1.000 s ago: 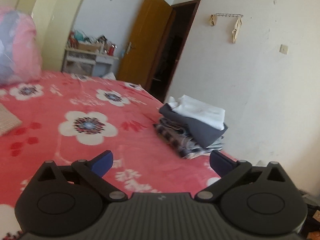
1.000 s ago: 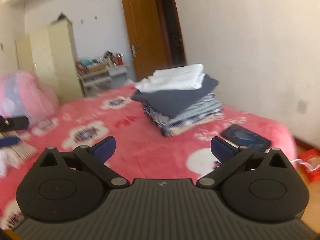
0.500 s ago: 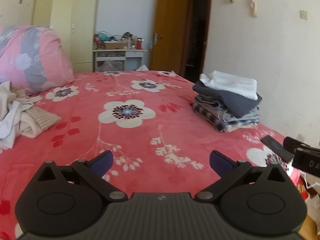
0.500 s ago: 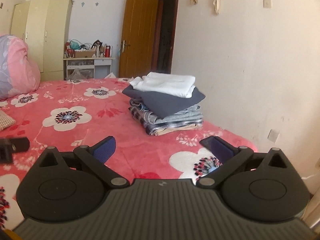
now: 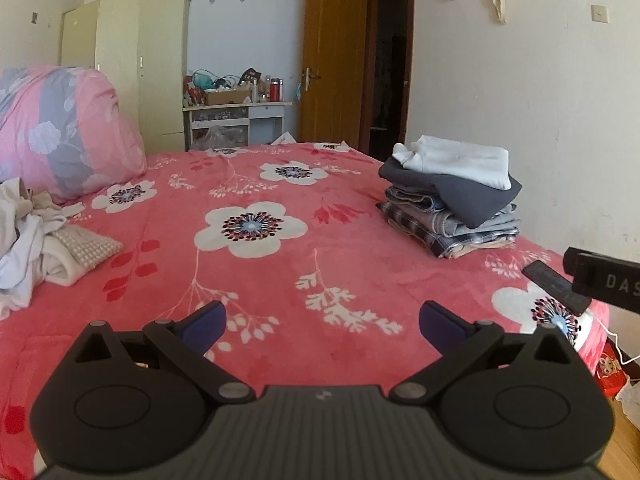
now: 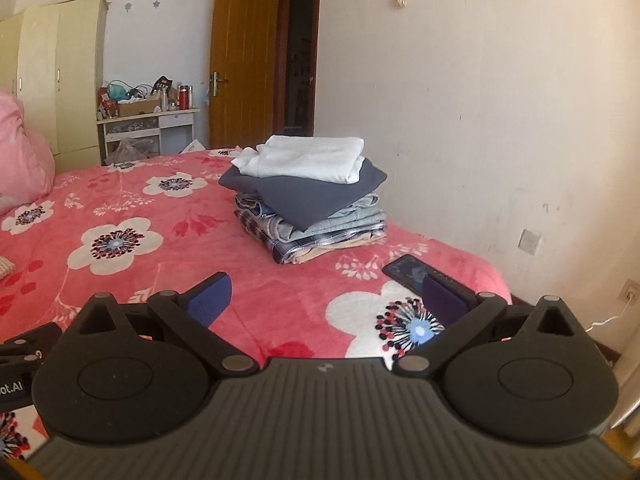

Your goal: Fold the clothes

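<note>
A stack of folded clothes (image 5: 452, 196) (image 6: 312, 192), white on top of dark grey, denim and plaid, sits on the red flowered bed (image 5: 280, 272) (image 6: 132, 208) near its right edge. A heap of unfolded pale clothes (image 5: 36, 236) lies at the bed's left side. My left gripper (image 5: 322, 322) is open over the near part of the bed, holding nothing. My right gripper (image 6: 328, 296) is open too, empty, hovering near the bed's front right corner.
A black phone (image 6: 420, 274) (image 5: 556, 286) lies on the bed just beyond my right gripper's right finger. A pink rolled quilt (image 5: 60, 132) is at the far left. Wardrobe (image 5: 136, 64), cluttered desk (image 5: 236, 114) and wooden door (image 5: 334, 56) stand behind; a wall runs along the right.
Both views have swung and levelled: the left now takes in the unfolded heap and the whole bed. Both grippers stay open and empty.
</note>
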A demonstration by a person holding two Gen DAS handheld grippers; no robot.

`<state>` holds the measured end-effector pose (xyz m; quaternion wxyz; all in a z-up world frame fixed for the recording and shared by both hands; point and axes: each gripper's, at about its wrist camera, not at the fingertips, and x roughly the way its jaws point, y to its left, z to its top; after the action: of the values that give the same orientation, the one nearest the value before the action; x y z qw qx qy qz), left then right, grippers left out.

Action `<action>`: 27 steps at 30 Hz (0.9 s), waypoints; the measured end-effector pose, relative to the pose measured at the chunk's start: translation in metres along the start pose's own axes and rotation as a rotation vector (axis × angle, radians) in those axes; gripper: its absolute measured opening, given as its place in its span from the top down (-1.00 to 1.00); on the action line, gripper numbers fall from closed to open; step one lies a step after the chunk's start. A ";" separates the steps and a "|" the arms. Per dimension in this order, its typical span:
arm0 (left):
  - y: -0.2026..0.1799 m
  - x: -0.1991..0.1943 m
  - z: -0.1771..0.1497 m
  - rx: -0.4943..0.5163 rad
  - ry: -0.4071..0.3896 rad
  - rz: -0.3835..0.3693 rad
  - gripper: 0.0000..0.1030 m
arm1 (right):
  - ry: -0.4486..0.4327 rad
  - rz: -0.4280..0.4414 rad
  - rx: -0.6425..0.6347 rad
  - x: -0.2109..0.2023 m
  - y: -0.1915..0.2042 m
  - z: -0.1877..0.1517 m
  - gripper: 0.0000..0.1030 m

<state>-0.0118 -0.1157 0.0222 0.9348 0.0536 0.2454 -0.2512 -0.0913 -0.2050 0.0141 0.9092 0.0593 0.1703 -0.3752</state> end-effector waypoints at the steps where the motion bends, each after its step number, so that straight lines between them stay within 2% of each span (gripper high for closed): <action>1: 0.000 -0.001 0.001 -0.003 0.002 -0.003 -1.00 | 0.005 0.000 0.000 0.000 0.000 0.000 -0.98; 6: -0.002 -0.004 0.003 -0.008 0.007 -0.004 -1.00 | 0.026 0.016 -0.002 0.000 0.001 0.001 -0.97; 15: 0.002 -0.005 0.001 -0.038 0.029 0.013 -1.00 | 0.011 0.010 0.000 -0.008 0.002 0.005 -0.98; 27: 0.009 -0.012 -0.002 -0.043 0.012 0.035 -1.00 | -0.010 0.009 0.004 -0.014 0.006 0.006 -0.98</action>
<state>-0.0174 -0.1025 0.0265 0.9384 0.0394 0.2554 -0.2293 -0.0952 -0.1931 0.0250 0.9116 0.0599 0.1645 -0.3719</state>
